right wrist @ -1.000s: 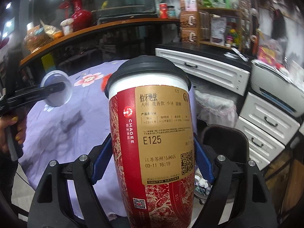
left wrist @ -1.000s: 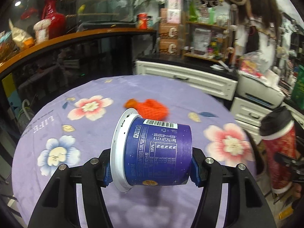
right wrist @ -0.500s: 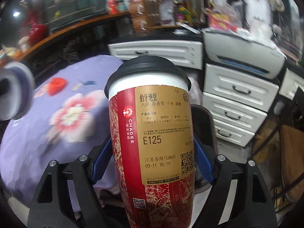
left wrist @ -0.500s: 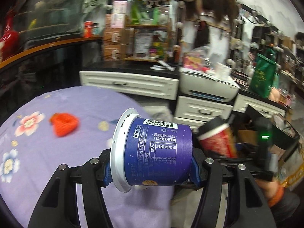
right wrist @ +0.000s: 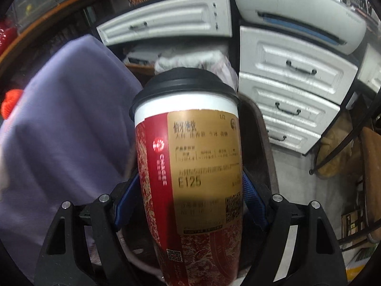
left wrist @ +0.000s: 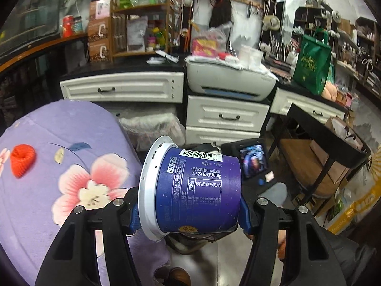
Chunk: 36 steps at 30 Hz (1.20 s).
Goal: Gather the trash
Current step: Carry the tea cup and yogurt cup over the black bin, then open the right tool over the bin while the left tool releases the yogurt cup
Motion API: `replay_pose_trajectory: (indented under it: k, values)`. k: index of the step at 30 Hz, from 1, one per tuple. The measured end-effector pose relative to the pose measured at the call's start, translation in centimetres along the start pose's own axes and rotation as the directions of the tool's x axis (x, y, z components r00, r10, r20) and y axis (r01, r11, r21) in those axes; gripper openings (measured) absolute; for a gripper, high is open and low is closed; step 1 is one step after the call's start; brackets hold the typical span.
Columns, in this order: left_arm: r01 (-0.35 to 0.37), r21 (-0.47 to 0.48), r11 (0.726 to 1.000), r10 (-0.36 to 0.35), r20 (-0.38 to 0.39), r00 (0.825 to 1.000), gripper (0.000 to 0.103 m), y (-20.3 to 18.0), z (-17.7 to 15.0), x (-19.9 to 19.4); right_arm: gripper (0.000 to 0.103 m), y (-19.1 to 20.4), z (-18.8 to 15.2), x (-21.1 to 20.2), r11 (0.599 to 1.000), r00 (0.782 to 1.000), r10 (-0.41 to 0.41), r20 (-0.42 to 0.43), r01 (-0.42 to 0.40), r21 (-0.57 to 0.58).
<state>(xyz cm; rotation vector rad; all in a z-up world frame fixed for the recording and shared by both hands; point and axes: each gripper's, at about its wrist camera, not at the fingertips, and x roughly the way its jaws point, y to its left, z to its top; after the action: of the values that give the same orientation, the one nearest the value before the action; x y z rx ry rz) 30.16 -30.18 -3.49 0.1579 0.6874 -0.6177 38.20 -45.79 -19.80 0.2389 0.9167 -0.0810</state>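
My left gripper (left wrist: 190,208) is shut on a blue yogurt cup (left wrist: 197,190), which lies sideways between the blue pads with its white rim to the left. It hangs past the edge of the purple flowered table (left wrist: 59,124). A red net wad (left wrist: 22,159) lies on the cloth at the left. My right gripper (right wrist: 190,205) is shut on a tall red tea cup (right wrist: 190,157) with a black lid, held upright. The dark trash bin (right wrist: 264,143) sits behind and under that cup, mostly hidden. The red net wad (right wrist: 9,102) shows at the far left.
White drawers (left wrist: 226,116) and a printer (left wrist: 228,81) stand straight ahead. A clear plastic bag (left wrist: 152,126) bulges beside the table. A black-framed stand (left wrist: 321,140) is on the right, above a wooden stool. The small screen (left wrist: 253,163) on the right hand's unit shows behind the yogurt cup.
Both views swung right, from over the table to the drawers and floor beside it. The right gripper dropped and tipped down towards the bin. Both grips are unchanged.
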Motion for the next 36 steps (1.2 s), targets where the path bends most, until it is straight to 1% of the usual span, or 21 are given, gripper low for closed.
replay_pose_trajectory:
  k: [3, 5, 11, 13, 16, 21, 24, 26, 27, 28, 32, 34, 36]
  values:
    - [-0.002, 0.009, 1.0, 0.003, -0.03, 1.0, 0.06, -0.3, -0.5, 1.4, 0.078, -0.7, -0.5, 1.8, 1.0, 0.999, 0.002, -0.033, -0.001, 0.03]
    - [-0.005, 0.01, 1.0, 0.006, -0.044, 0.999, 0.06, -0.4, -0.8, 2.1, 0.078, -1.0, -0.7, 2.4, 0.999, 0.999, -0.011, -0.04, 0.013, 0.033]
    - [-0.009, 0.012, 1.0, 0.01, -0.082, 0.997, 0.06, -0.5, -1.2, 4.0, 0.079, -1.4, -1.3, 2.2, 0.999, 0.999, -0.033, -0.033, 0.034, 0.003]
    - [-0.006, 0.014, 1.0, 0.007, -0.092, 0.996, 0.06, -0.7, -1.1, 4.5, 0.079, -1.4, -1.4, 1.6, 0.998, 0.998, -0.054, -0.02, 0.054, -0.014]
    - [-0.004, 0.021, 1.0, 0.007, -0.107, 0.994, 0.06, -1.1, -1.4, 5.4, 0.079, -1.9, -1.8, 0.1, 0.999, 0.999, -0.048, 0.014, 0.049, -0.017]
    - [0.002, 0.029, 1.0, 0.002, -0.144, 0.99, 0.06, -1.7, -2.0, 7.4, 0.079, -3.0, -2.9, -2.9, 0.998, 0.996, -0.065, 0.068, 0.066, -0.012]
    - [-0.005, 0.03, 1.0, 0.01, -0.166, 0.986, 0.06, -1.9, -2.4, 8.7, 0.079, -4.0, -3.9, -4.8, 0.993, 0.989, -0.113, 0.091, 0.115, -0.02]
    - [-0.005, 0.029, 1.0, 0.01, -0.184, 0.983, 0.06, -2.0, -2.7, 9.7, 0.079, -4.7, -4.6, -5.9, 0.991, 0.985, -0.13, 0.109, 0.134, -0.028]
    - [-0.006, 0.026, 1.0, 0.01, -0.187, 0.982, 0.06, -2.1, -2.8, 9.9, 0.08, -5.0, -4.8, -6.2, 0.988, 0.983, -0.145, 0.114, 0.149, -0.031]
    - [-0.004, 0.024, 1.0, 0.009, -0.191, 0.982, 0.06, -2.1, -2.9, 10.2, 0.08, -5.5, -5.3, -6.7, 0.982, 0.977, -0.179, 0.118, 0.185, -0.039]
    - [-0.015, 0.016, 1.0, 0.018, -0.209, 0.978, 0.06, -2.1, -3.2, 11.3, 0.08, -7.4, -6.8, -7.7, 0.97, 0.966, -0.235, 0.106, 0.24, -0.042]
    - [-0.021, 0.023, 1.0, 0.026, -0.22, 0.975, 0.06, -2.3, -3.3, 12.0, 0.08, -8.2, -7.5, -8.1, 0.97, 0.967, -0.236, 0.099, 0.24, -0.029]
    - [-0.042, 0.044, 0.998, 0.051, -0.235, 0.971, 0.06, -2.5, -3.5, 13.1, 0.08, -8.7, -8.1, -8.4, 0.972, 0.968, -0.232, 0.091, 0.235, -0.014]
